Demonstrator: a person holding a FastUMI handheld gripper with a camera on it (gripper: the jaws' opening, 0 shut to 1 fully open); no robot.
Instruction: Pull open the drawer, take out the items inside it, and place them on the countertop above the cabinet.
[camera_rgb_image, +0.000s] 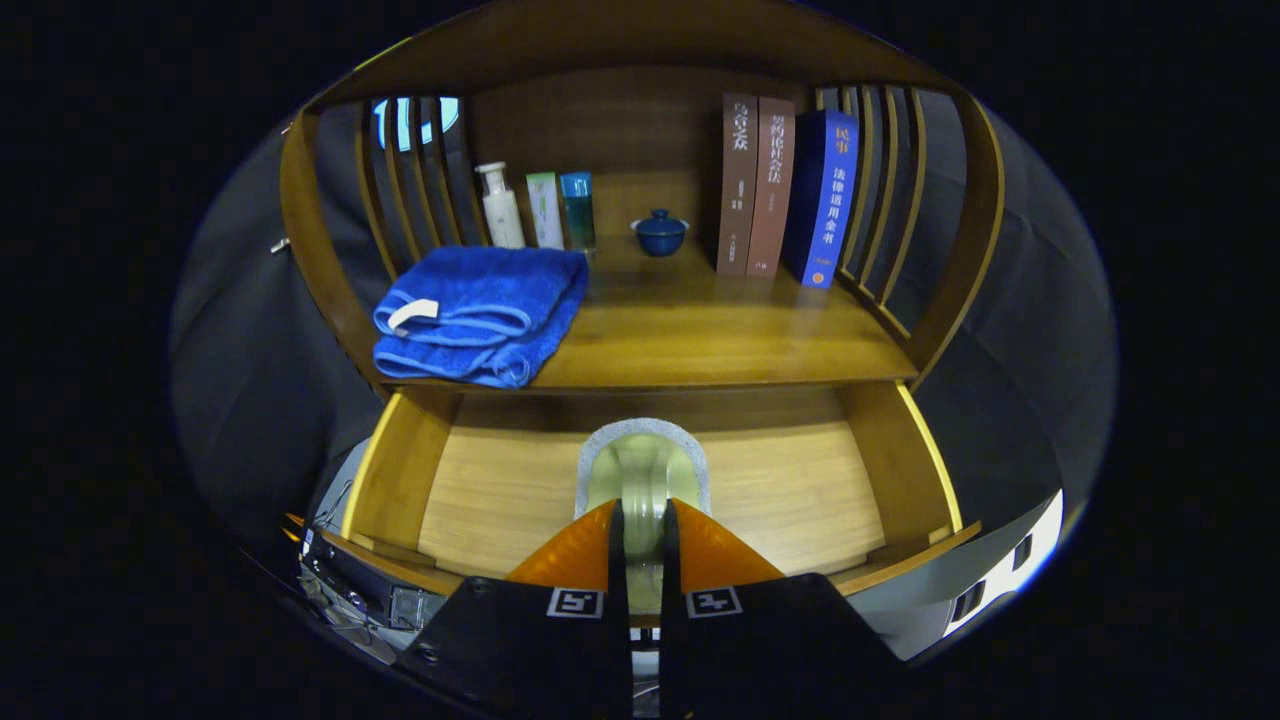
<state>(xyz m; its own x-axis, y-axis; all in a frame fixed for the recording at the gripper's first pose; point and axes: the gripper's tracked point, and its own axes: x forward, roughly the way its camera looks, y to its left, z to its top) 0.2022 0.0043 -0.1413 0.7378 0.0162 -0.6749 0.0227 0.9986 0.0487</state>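
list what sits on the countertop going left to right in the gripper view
blue towel → white pump bottle → pale green box → teal bottle → blue lidded cup → two brown books → blue book. Gripper is closed on the clear roll over the open drawer.

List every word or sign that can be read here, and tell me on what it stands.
"民事" and "法律适用全书": spine of the blue book.
"乌合之众", probably: spine of the left brown book.
Right brown book: title too blurred to read.
Bottles beside the towel: print too small.
Claw, closed on the pale green item in the drawer: square pattern markers, no words.
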